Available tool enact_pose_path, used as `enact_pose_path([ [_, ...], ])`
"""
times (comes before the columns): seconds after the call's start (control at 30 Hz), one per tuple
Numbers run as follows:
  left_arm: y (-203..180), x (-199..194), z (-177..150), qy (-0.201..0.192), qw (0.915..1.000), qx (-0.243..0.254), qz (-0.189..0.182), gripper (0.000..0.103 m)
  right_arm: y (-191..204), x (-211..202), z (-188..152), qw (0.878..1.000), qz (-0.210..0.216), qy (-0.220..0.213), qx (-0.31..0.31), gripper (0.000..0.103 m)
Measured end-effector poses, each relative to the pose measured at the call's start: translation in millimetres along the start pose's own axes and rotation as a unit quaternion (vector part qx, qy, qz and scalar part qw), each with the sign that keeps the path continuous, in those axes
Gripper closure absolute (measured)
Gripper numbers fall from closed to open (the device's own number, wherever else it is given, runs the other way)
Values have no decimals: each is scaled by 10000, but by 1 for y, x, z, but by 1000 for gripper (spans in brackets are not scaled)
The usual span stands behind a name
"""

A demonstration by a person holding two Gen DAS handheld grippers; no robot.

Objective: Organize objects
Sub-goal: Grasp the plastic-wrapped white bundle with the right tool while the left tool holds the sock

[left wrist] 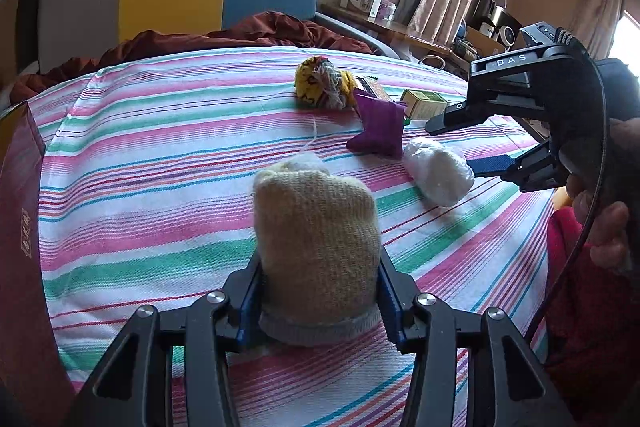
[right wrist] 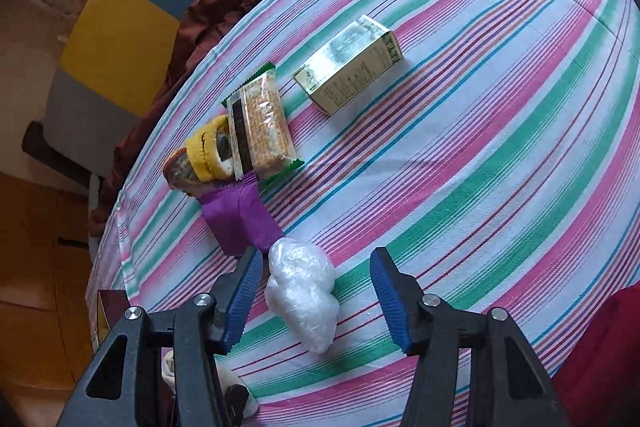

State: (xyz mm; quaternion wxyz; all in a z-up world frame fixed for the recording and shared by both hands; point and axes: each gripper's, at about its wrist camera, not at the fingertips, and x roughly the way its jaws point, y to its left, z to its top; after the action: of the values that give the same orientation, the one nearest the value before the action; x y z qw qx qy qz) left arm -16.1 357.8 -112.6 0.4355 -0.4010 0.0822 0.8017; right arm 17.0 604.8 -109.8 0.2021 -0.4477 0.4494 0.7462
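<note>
Left gripper: closed on a rolled cream sock, blue pads pressed into both flanks, the grey cuff low between the jaws. Roll stands upright over the striped bedsheet.

Right gripper: jaws apart, nothing clamped. White plastic-wrapped bundle lies on the sheet between the pads, nearer the left one, apparently touching neither.

Neighbours, outward: purple pouch just beside the left pad's tip; beyond it a wrapped biscuit bar overlapping a yellow patterned roll; green carton apart, further up the bed.

Risks, as judged:
- Off-centre bundle; closing now could push it sideways rather than seat it.
- Slick, soft film may squirm out under a light pinch.
- Left pad could catch the pouch and drag it along.
- Sock is squashy; a slack hold might let it slide.
- Loose thread on the sheet could snag.

Edges and room: open sheet to the right of the bundle; crowding only on the pouch side. Maroon box stands at the bed's left edge, floor below it. Red cloth borders the near right corner.
</note>
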Motion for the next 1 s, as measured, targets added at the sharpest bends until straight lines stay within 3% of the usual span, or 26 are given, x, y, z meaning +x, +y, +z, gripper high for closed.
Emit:
enact_pose_path([
  [0.57, 1, 0, 0, -7, 10000, -10, -17, 52, 24, 19, -7, 9951, -524, 249, -799, 48],
  [0.6, 1, 0, 0, -7, 10000, -9, -16, 52, 27, 21, -8, 9933, -625, 233, -944, 51],
  [0.63, 1, 0, 0, -6, 10000, -8, -16, 51, 32, 23, -10, 9894, -827, 204, -1176, 68],
  [0.73, 2, -1, 0, -9, 10000, -6, -14, 52, 45, 28, -18, 9774, -1246, 145, -1699, 69],
  [1.0, -3, -5, 1, 141, 9997, 122, 157, 55, 53, 36, -22, 9648, -1583, 161, -2091, 68],
])
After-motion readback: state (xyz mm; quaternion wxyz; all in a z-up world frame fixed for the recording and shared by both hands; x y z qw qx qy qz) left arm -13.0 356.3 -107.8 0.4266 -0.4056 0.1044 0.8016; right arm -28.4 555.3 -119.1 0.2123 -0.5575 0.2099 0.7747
